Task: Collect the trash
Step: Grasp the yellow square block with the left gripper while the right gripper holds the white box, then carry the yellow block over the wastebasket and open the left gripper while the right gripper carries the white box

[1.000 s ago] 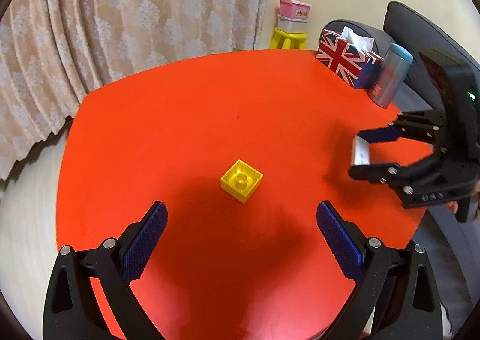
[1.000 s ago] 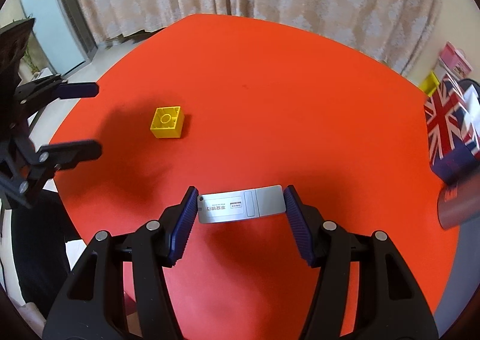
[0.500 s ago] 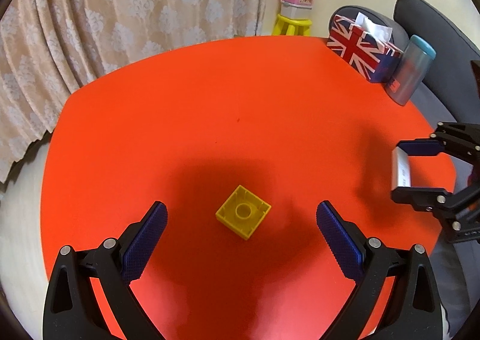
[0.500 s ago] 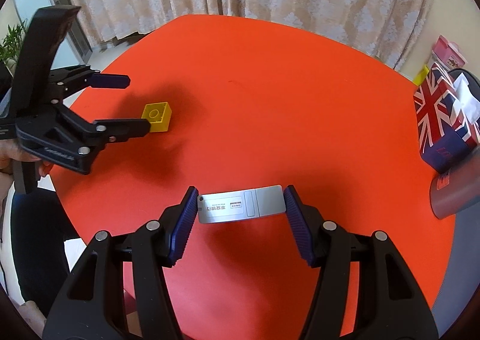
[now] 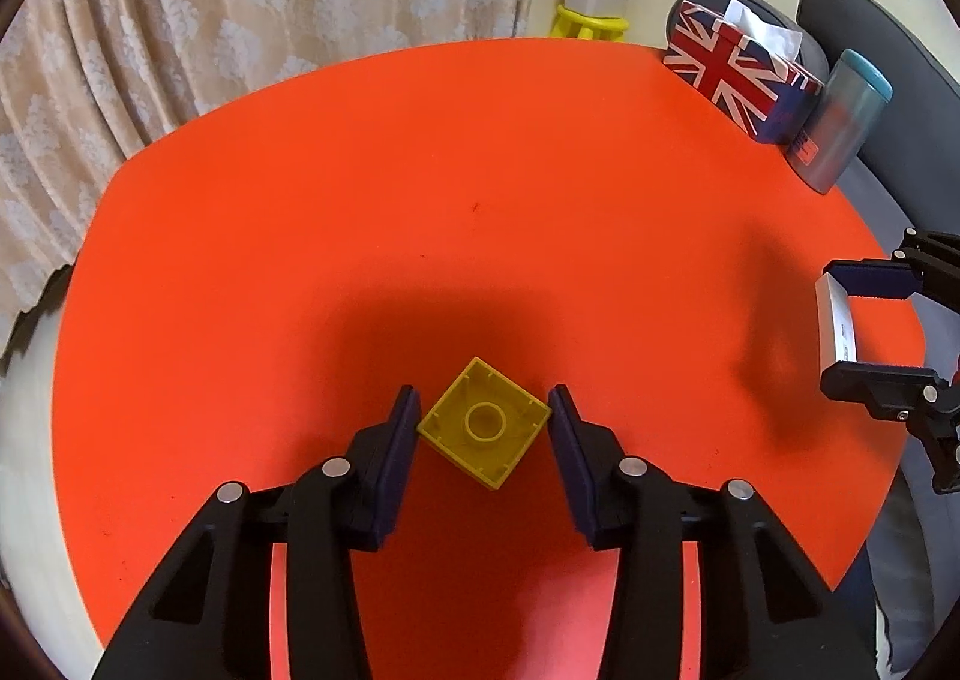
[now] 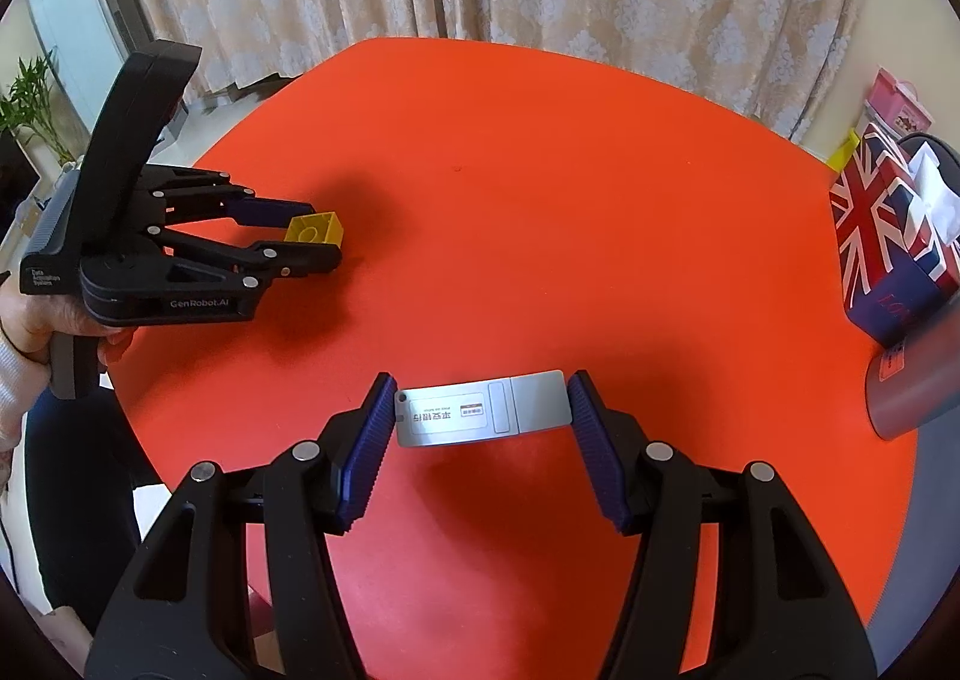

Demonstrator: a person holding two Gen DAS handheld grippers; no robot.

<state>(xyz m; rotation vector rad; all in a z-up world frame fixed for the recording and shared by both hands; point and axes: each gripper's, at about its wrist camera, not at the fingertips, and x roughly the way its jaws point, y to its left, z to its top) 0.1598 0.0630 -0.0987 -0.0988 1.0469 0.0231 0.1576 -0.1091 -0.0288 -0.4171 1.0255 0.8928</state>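
A yellow toy brick [image 5: 483, 428] lies hollow side up on the red table [image 5: 480, 170], near its front edge. My left gripper [image 5: 483, 419] straddles the brick and its jaws are closing; both blue pads touch opposite corners of it. In the right wrist view the brick [image 6: 313, 230] sits between the left gripper's [image 6: 321, 239] fingers at the table's left side. My right gripper [image 6: 480, 410] is shut on a flat silver device [image 6: 480, 410] with a printed label, held above the table. In the left wrist view that device [image 5: 834, 326] shows edge-on at the far right.
A Union Jack tissue box [image 5: 738, 74] and a grey-blue cup [image 5: 840, 122] stand at the table's far right edge. A yellow stool [image 5: 591, 20] with pink boxes stands behind, by the curtain. A person's hand [image 6: 36, 314] holds the left gripper's handle.
My left gripper came forward and down over the yellow brick, and its wide-open jaws closed in onto the brick's corners. The right gripper kept still with the silver device.
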